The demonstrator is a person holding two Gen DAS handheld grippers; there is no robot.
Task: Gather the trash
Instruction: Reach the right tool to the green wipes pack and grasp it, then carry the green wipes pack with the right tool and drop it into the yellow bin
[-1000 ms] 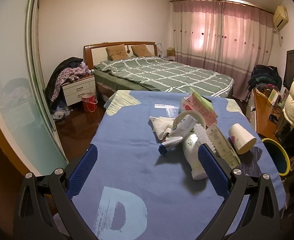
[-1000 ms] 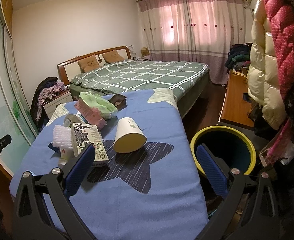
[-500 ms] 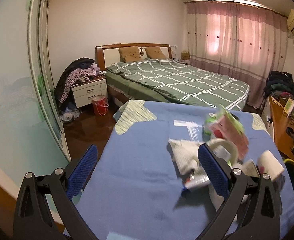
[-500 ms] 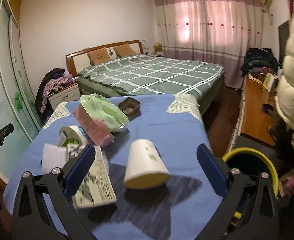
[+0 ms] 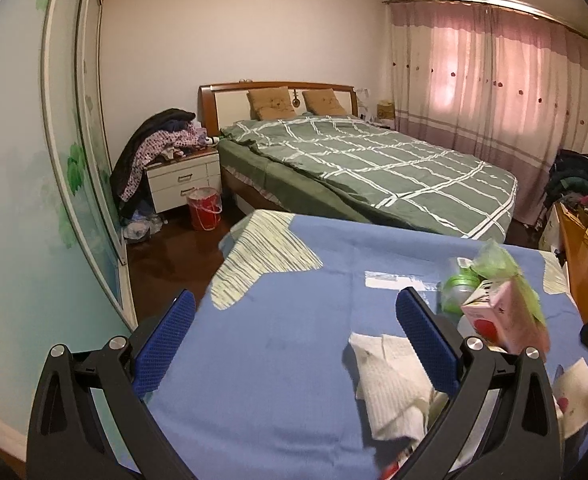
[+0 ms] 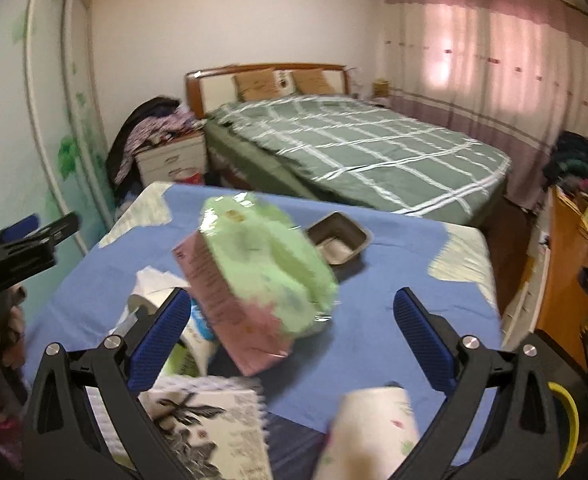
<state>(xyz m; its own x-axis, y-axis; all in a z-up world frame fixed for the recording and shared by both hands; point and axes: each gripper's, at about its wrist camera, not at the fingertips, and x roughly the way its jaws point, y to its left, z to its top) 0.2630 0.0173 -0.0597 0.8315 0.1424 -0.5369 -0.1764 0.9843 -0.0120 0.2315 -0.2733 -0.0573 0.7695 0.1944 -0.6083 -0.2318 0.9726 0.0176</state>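
Both views have shifted over the last second. The left claw [image 5: 294, 344] has swung leftward: the trash pile now sits at its right edge, with the white tissue [image 5: 390, 384] behind the right finger. The right claw [image 6: 290, 336] has advanced from the yellow bin toward the pink box [image 6: 230, 304]; the paper cup [image 6: 370, 432] lies below it

- A surface [image 6: 374, 320] draped in blue cloth with pale star shapes.
- On it: a pink carton [image 6: 230, 300] under a green packet [image 6: 266, 256], a dark tray [image 6: 340, 240], a paper cup [image 6: 370, 428], a patterned booklet [image 6: 210, 424].
- White tissue [image 5: 390, 380] lies crumpled near the carton.
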